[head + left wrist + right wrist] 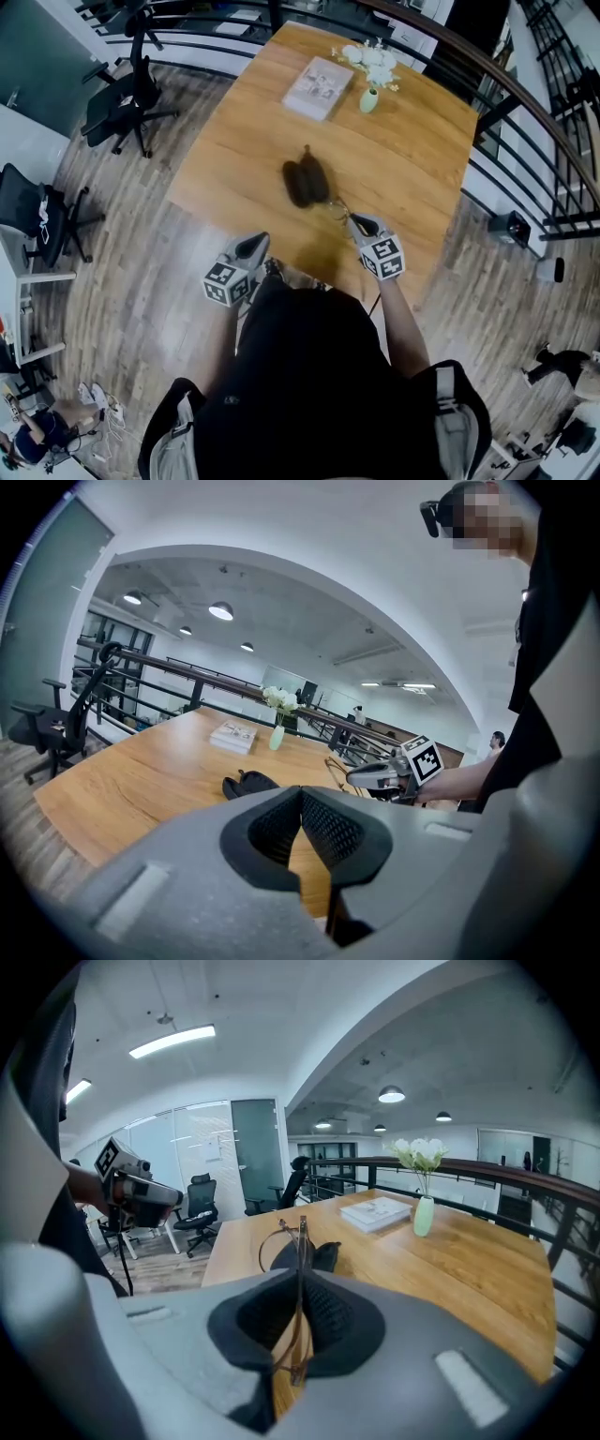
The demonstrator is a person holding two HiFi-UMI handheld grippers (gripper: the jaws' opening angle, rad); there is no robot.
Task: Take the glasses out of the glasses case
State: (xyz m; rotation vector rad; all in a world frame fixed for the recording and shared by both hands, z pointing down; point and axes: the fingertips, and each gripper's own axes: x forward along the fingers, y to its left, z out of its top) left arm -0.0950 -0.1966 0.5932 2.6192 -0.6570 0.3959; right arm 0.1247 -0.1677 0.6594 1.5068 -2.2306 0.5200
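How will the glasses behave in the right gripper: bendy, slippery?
The glasses look thin-wired, so they are probably light and easily bent. The right gripper pinches them edge-on on a narrow part, so they may pivot if swung. The rims stick out beyond the jaws and are likely fragile against the table.

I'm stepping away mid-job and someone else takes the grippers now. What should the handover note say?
Left gripper: shut, empty, by the near edge of the table.
Right gripper: shut on the glasses, held above the table just short of the case.
The case lies on the table, apparently open.
Done: glasses are out. Left: probably just set them down and release.
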